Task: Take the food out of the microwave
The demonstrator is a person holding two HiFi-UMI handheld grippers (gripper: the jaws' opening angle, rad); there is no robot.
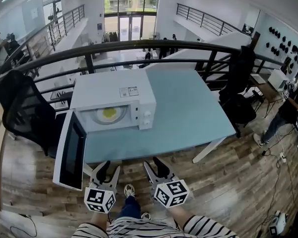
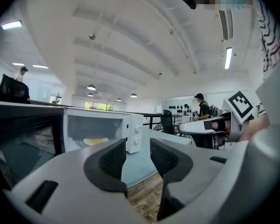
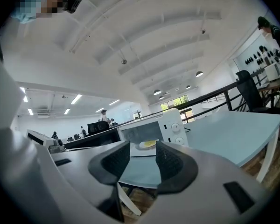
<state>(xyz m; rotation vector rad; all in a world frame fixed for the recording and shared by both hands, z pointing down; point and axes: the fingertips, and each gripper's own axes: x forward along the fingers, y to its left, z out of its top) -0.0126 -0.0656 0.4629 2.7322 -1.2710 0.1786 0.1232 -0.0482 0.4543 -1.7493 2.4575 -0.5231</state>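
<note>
Both claws, left gripper (image 1: 109,168) and right gripper (image 1: 154,163), sit partly open and empty, just short of the table (image 1: 188,113). Food (image 1: 109,113) is on its plate (image 1: 98,117) inside the microwave (image 1: 109,90), door (image 1: 70,155) swung wide. Looks like the reach-in step: next, get a claw level with that plate's rim.

one microwave (image 1: 114,95) with one door (image 1: 72,155) and two knobs (image 1: 147,114). one plate (image 1: 98,117) with one piece of food (image 1: 109,113). one table (image 1: 188,113). two black chairs (image 1: 25,110). two grippers, left gripper (image 1: 111,166) and right gripper (image 1: 154,162), each with two jaws and one marker cube (image 1: 100,198).
</note>
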